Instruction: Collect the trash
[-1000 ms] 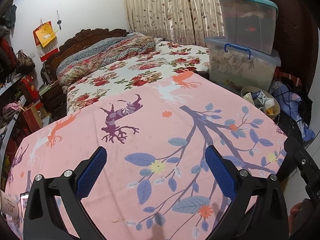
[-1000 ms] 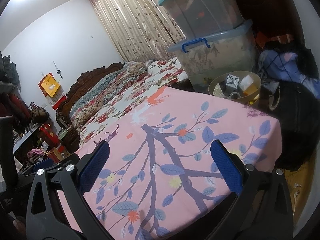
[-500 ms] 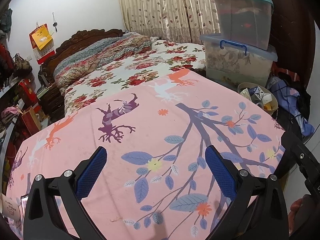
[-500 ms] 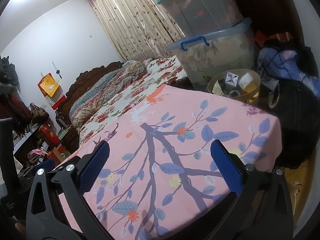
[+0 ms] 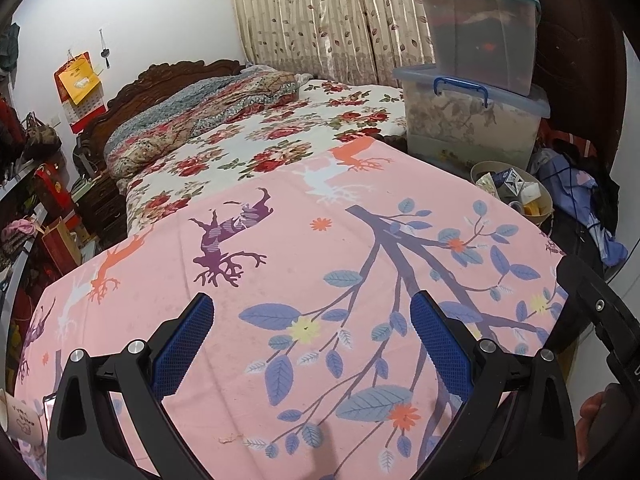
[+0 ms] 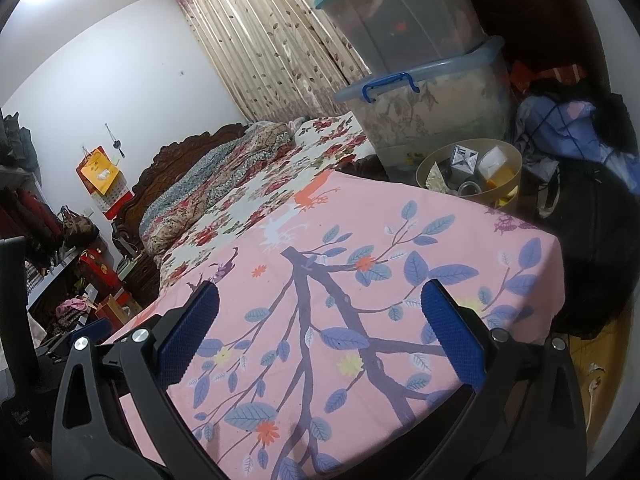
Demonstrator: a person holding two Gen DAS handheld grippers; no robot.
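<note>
Hand-held gripper (image 5: 308,332) above pink tablecloth (image 5: 320,248)

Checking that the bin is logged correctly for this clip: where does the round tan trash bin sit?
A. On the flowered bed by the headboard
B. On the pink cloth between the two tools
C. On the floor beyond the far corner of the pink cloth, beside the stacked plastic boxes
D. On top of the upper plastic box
C: the trash bin, with cartons inside, stands past the pink cloth, next to the lower plastic box.
</note>
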